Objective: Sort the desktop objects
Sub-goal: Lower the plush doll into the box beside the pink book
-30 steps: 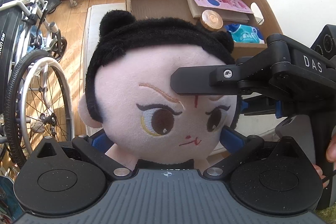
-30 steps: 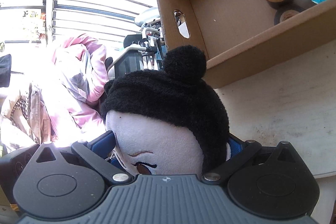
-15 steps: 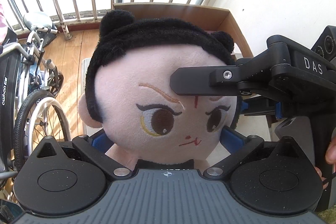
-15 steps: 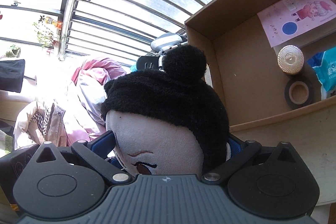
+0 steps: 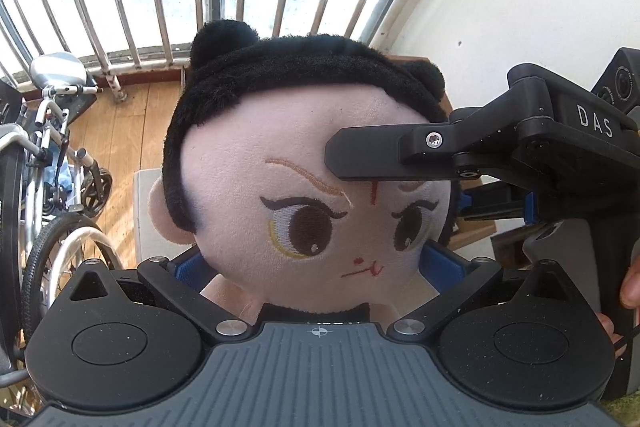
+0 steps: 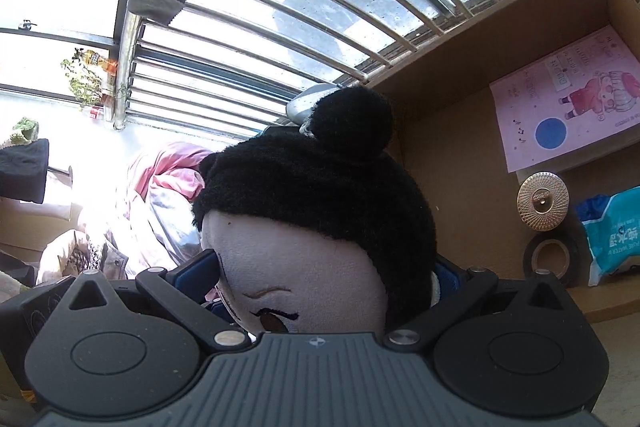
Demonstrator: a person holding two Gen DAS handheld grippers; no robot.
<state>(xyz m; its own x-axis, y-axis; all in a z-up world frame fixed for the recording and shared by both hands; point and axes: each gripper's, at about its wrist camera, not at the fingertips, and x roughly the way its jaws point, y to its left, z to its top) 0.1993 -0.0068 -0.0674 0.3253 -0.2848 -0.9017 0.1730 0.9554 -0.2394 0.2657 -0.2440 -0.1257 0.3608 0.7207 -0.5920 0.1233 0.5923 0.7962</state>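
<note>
Both grippers clamped on one doll [image 5: 304, 187]: left gripper [image 5: 316, 263] pinching low at the cheeks, near the neck, blue pads sunk into the plush; right gripper [image 5: 404, 183] coming in from the side, one finger laid flat across the forehead, the other hidden behind the head. Same grip from the right wrist view: doll [image 6: 320, 219] squeezed front to back by the right gripper [image 6: 324, 279]. Held up in the air, face toward the left camera, off any surface. Beyond it, an open box [image 6: 460, 155] against the window bars, already holding a pink booklet [image 6: 568, 99], a gold lid [image 6: 543, 201], a tape roll [image 6: 552, 259] and a wipes pack [image 6: 616, 235].

Probably light, soft and springy; no risk of breakage, little of slipping on the fuzzy fabric. Stuffing gives under pressure, so a shallow pinch could roll off. Best taken deep across the head or at the narrow neck.
</note>
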